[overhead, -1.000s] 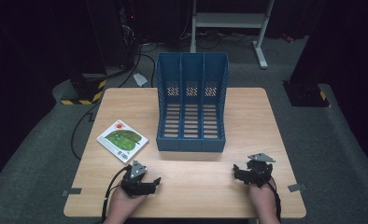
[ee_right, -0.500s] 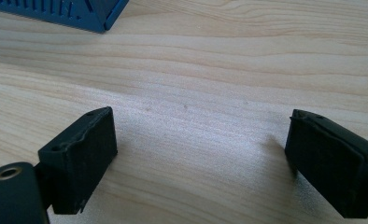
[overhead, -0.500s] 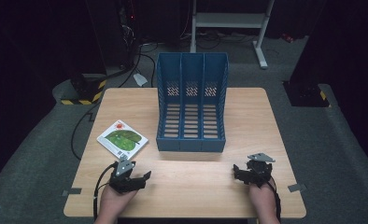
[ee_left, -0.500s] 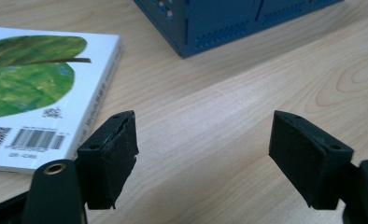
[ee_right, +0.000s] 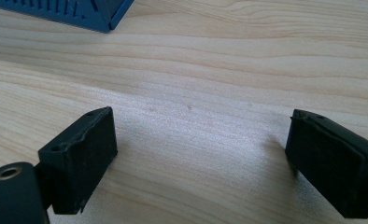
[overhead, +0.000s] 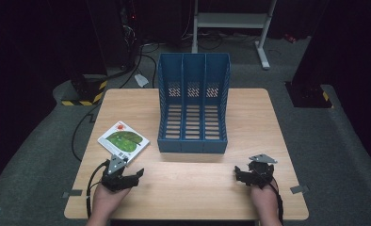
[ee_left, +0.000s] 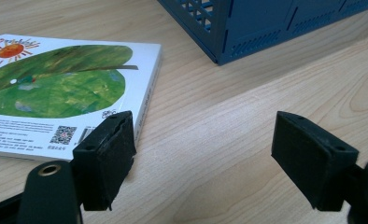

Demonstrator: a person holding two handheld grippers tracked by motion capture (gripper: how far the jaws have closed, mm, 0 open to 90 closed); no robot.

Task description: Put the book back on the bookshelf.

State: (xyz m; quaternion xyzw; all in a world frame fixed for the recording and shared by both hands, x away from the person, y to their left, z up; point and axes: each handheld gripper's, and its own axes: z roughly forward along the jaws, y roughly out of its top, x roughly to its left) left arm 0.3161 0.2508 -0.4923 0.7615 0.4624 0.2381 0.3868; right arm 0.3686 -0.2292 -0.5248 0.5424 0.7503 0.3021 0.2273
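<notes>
dark room, wooden table point(overhead: 188, 188), cables on the floor behind it. over the last second my left gripper point(overhead: 122, 175) slid left along the near edge and then came forward, so now it sits right at the near corner of the book point(overhead: 123, 140). my right gripper point(overhead: 254, 175) hasn't budged, parked near the front right of the table with nothing around it.

from the left gripper view the jaws are spread wide with nothing between them, and the left pad point(ee_left: 105, 156) is just beside the book's point(ee_left: 65, 88) near edge, maybe touching it, i can't quite tell. the book lies flat, cover up, green leaf and a little sun on it. so i'd say i'm lining up for a grab on that corner, grip not yet made.

right gripper view: jaws gaping too, bare wood between them, a corner of the blue file rack point(ee_right: 79, 14) up top.

pose-wise both of my hands come in low from the near edge, grippers close to the tabletop and pointing forward. the rack point(overhead: 193, 103) has 3 slots, all empty, standing mid table, near the book on its right. my guess is the book ends up in 1 of those.
</notes>
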